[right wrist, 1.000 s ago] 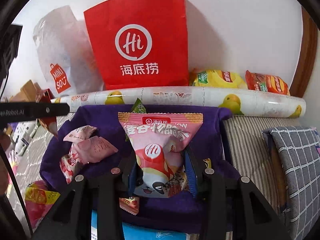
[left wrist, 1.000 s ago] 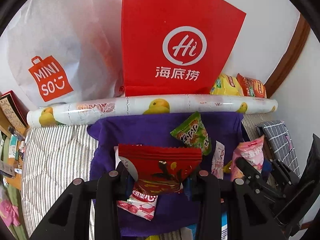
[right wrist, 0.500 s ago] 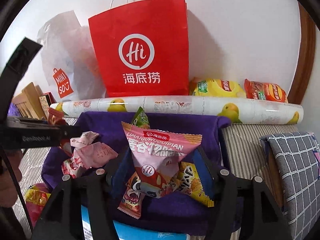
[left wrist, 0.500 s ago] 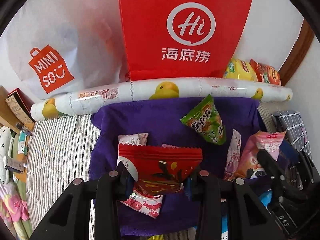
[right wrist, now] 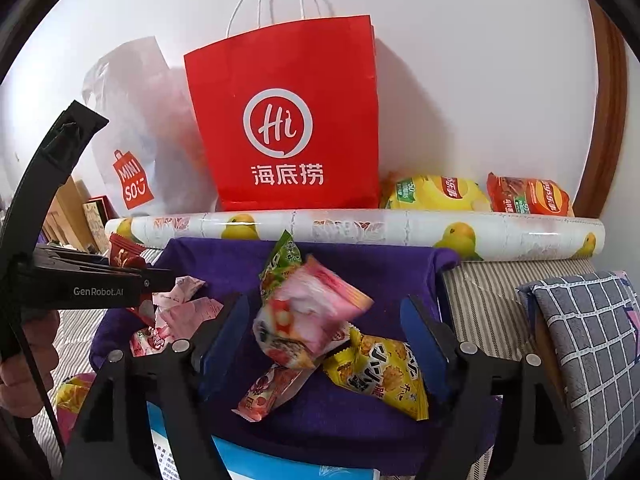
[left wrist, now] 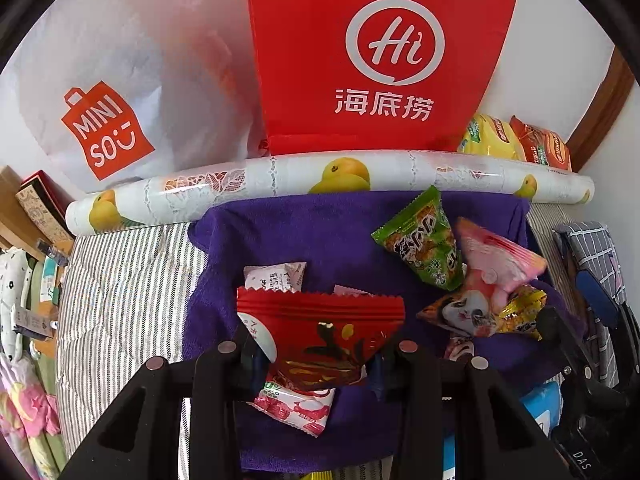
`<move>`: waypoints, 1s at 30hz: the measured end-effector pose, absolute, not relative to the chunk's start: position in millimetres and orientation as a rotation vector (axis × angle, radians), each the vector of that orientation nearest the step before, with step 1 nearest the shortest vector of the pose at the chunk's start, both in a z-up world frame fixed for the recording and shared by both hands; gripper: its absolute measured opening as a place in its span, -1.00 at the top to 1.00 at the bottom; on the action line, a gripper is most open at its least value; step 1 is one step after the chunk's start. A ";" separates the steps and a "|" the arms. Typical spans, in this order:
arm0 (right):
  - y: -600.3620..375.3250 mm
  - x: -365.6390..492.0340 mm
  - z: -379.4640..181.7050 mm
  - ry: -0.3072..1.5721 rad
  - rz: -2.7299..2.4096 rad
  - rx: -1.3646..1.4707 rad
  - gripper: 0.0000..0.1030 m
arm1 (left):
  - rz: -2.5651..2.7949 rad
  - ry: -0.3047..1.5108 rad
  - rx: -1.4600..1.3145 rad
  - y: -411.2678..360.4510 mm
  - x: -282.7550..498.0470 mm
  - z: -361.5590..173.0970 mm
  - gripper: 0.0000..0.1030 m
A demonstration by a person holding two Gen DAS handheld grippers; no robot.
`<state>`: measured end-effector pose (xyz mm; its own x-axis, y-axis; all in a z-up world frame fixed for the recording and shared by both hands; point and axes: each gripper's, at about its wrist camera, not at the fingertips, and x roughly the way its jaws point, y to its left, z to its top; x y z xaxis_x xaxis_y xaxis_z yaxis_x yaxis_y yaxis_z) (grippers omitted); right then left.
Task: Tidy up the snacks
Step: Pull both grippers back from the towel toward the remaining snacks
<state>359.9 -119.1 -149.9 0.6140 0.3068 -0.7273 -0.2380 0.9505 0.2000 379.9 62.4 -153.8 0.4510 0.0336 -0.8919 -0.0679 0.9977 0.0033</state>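
Note:
My left gripper (left wrist: pixel 318 354) is shut on a red snack packet (left wrist: pixel 320 332) and holds it over a purple cloth (left wrist: pixel 320 232). From the right wrist view it appears at the left, the left gripper (right wrist: pixel 132 280) with the red packet (right wrist: pixel 124 256). The jaws of my right gripper (right wrist: pixel 324 316) are opening. A pink panda packet (right wrist: pixel 312 316) lies blurred between them, touching neither pad, and rests on a yellow packet (right wrist: pixel 380 368). A green packet (right wrist: pixel 282 260) stands behind it. The pink packet (left wrist: pixel 492 272) also shows in the left wrist view.
A red paper bag (right wrist: pixel 288 120) and a white plastic bag (left wrist: pixel 100 100) lean on the wall behind a patterned roll (right wrist: pixel 360 228). Two chip bags (right wrist: pixel 436 192) lie at the back right. A checked cushion (right wrist: pixel 592 340) sits right, striped bedding (left wrist: pixel 120 280) left. Small pink packets (right wrist: pixel 180 312) lie on the cloth.
The right gripper's jaws spread wide and let go of the pink packet, which tipped down onto the snacks on the cloth. The left gripper kept its hold on the red packet.

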 end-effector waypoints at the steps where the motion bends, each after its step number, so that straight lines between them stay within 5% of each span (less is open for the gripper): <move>1: -119.8 359.8 -149.7 0.853 0.315 0.089 -0.50 | 0.063 1.106 -0.035 62.5 380.1 -154.4 0.27; 12: -118.9 361.4 -153.5 0.870 0.300 0.077 -0.50 | 0.073 1.168 -0.031 62.3 384.3 -165.0 0.27; 17: -118.5 362.4 -154.3 0.875 0.289 0.074 -0.50 | 0.062 1.172 -0.041 61.5 385.4 -166.1 -0.17; 30: -120.6 359.7 -150.2 0.853 0.281 0.069 -0.51 | 0.000 1.057 -0.110 68.2 373.5 -128.5 -0.29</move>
<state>359.7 -120.6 -150.2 0.6231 0.2719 -0.7334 -0.2167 0.9609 0.1722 373.5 68.2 -128.5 0.4920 -0.0533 -0.8689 -0.0526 0.9945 -0.0908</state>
